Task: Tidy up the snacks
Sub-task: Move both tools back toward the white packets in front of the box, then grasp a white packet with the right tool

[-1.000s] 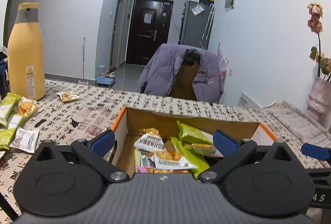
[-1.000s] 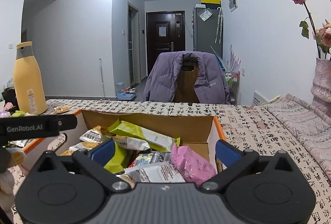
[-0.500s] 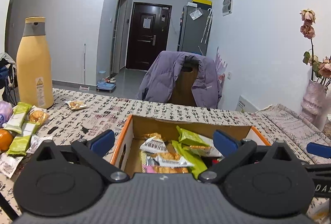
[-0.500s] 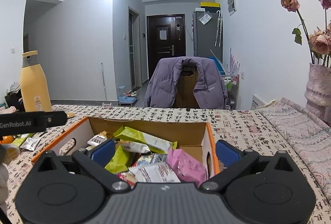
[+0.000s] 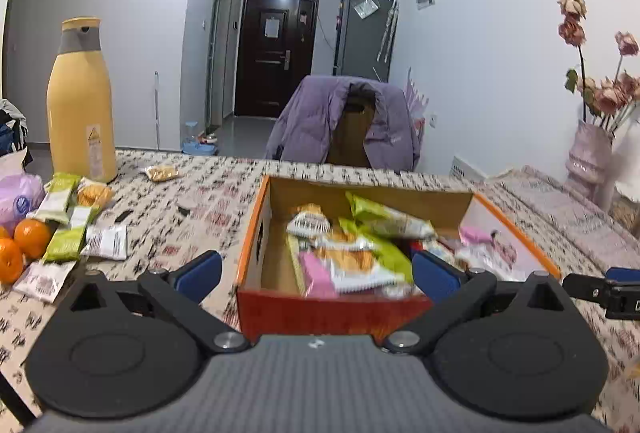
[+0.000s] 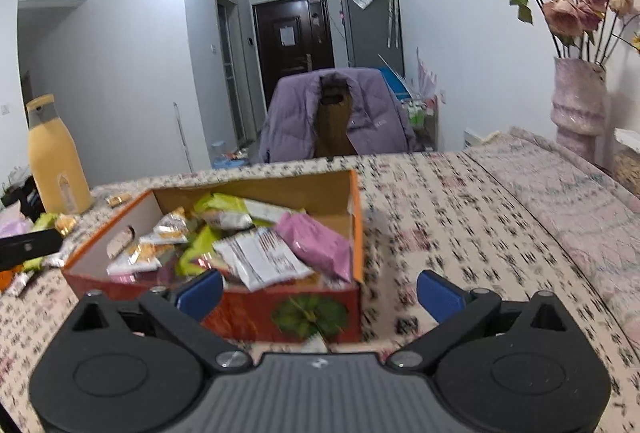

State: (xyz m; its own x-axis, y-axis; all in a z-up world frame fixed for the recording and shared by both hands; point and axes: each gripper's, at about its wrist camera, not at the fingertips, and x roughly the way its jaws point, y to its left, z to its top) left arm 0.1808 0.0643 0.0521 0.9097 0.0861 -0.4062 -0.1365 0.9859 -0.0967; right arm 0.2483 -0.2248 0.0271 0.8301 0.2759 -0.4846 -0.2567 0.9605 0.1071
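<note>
both hand-held grippers, left and right, gape wide and empty before the orange cardboard box, while loose green snack packets lie left of it, nearer the left one.

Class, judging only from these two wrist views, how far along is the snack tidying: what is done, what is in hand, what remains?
Done: many packets already lie in the cardboard box, among them a pink packet. In hand: nothing; the left tongs and right tongs are both open and empty. Left: loose packets on the tablecloth beside the yellow bottle and oranges, plus one small packet farther back.
</note>
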